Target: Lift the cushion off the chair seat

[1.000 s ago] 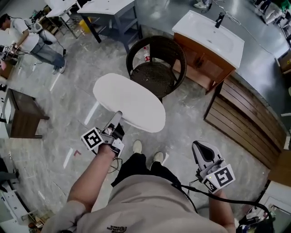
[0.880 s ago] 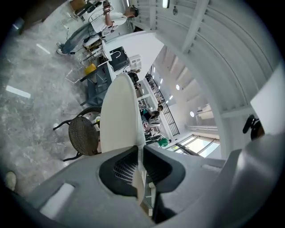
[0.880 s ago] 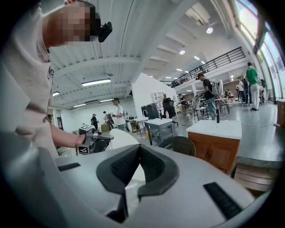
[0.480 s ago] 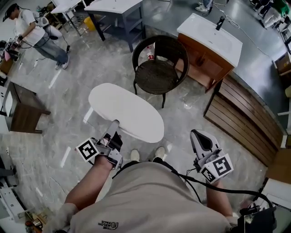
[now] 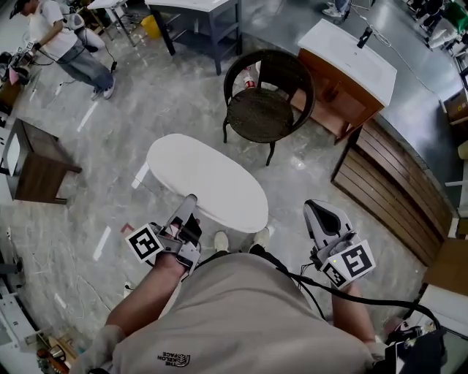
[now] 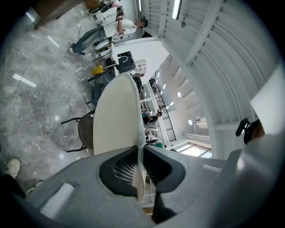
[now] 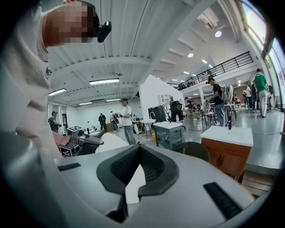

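The white oval cushion [image 5: 206,181] hangs flat in the air in front of the person, well clear of the dark round wicker chair [image 5: 268,98] farther off. My left gripper [image 5: 189,203] is shut on the cushion's near edge; in the left gripper view the cushion [image 6: 116,116] stretches away from the pinching jaws, with the chair [image 6: 83,132] beyond it. My right gripper [image 5: 323,213] is held at the right, shut with nothing between its pads. In the right gripper view the jaw tips of the right gripper [image 7: 140,149] meet, and the cushion [image 7: 113,143] and chair [image 7: 194,149] show beyond.
A white-topped wooden vanity [image 5: 349,67] stands right of the chair, with slatted wood panels [image 5: 398,191] nearer. A dark table [image 5: 201,18] stands at the back, a brown side table [image 5: 36,162] at the left. A person [image 5: 62,44] works at the far left.
The person has stepped back from the chair with the cushion in my left gripper; the chair now lies farther off. Both grippers have risen a little, and the right one stays empty.
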`<control>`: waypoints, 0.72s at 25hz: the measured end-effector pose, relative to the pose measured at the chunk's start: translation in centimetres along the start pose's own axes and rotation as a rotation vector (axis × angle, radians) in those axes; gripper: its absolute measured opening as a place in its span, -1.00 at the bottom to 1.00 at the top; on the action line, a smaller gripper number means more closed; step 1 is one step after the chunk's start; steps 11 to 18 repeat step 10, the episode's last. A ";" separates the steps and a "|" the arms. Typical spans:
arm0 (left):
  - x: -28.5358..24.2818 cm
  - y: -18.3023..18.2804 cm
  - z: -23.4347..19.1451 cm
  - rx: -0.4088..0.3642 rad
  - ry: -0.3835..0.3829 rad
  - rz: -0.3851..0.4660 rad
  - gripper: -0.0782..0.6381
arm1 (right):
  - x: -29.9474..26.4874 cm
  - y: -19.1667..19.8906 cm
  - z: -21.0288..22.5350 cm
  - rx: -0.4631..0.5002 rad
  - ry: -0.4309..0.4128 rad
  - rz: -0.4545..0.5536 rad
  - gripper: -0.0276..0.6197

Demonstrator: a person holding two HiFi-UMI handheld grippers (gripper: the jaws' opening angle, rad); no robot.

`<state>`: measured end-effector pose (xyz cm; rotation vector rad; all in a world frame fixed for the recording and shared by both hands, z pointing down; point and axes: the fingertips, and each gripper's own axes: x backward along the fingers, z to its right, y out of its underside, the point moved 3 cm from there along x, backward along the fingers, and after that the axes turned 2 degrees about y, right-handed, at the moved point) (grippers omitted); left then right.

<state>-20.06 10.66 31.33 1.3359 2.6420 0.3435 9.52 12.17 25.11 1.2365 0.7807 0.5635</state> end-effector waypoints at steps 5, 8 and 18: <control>1.5 -1.2 -0.3 0.002 0.012 -0.006 -0.67 | -0.6 -0.5 -2.2 0.016 0.010 0.000 -0.88; 2.1 -2.0 -0.6 -0.010 0.021 -0.015 -0.67 | -1.1 -0.6 -3.2 0.019 0.017 0.001 -0.88; 2.7 -2.4 -0.9 -0.014 0.024 -0.023 -0.67 | -1.4 -0.5 -4.1 0.019 0.020 0.000 -0.88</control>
